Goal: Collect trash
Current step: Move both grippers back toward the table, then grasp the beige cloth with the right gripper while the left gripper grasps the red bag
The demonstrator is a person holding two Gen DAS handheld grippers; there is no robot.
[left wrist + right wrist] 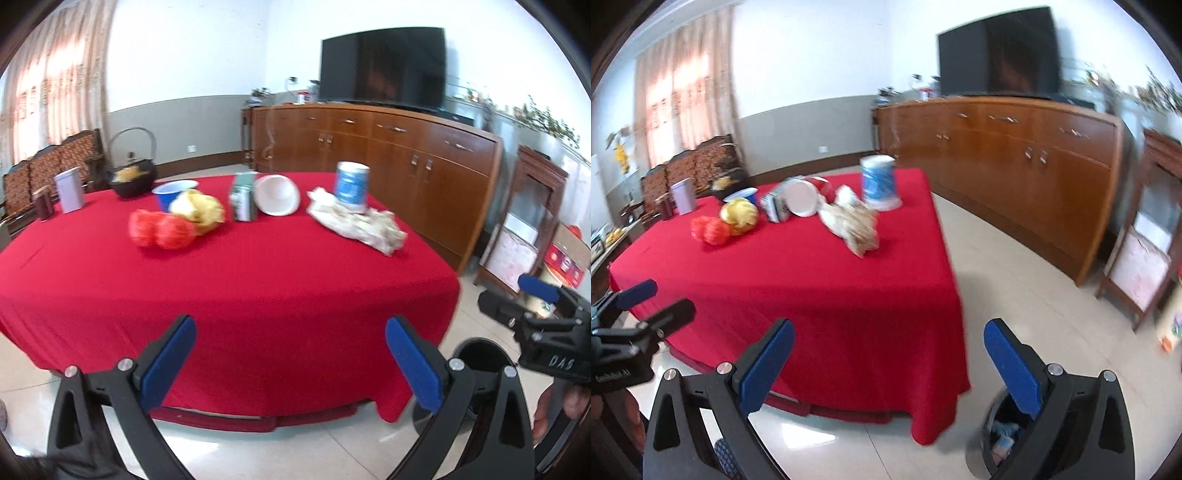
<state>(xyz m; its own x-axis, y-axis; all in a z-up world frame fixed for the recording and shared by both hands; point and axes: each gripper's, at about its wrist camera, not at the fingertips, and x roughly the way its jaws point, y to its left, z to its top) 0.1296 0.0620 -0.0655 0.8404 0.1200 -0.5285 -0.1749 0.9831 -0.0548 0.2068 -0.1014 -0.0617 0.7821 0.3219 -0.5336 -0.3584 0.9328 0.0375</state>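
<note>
Trash sits on far half of the table (258, 295) w/ red cloth. Crumpled paper (360, 221) lies flat at the right-hand side, long axis running from far-left to near-right, its far end touching the blue-white can (351, 186), which stands upright. White cup (277, 199) lies tipped on its side, mouth facing the cams. Green carton (243, 197) stands upright just left of it. Yellow bag (199, 210) and red bag (160, 229) are bunched together, touching, left of carton. Blue bowl (173, 192) sits behind yellow bag; contents can't be seen.

Left view only: black kettle (131, 177) w/ hoop handle upright, something yellow visible at its top; grey tin (70, 194) and dark jar (43, 206) at far left edge. Right view shows the tin but kettle is mostly hidden.

Right view only: bin (997, 435) on the floor by the near-right table corner, w/ pale scraps inside, partly behind the finger. Left view shows only its dark rim (480, 350).

Left gripper (291, 362): jaws spread wide, nothing between, low over the near table edge. Right gripper (890, 365): jaws spread wide, empty, over the table corner and floor. Each shows at the other view's edge.

TV (384, 64) on a wood sideboard (388, 147) behind.
</note>
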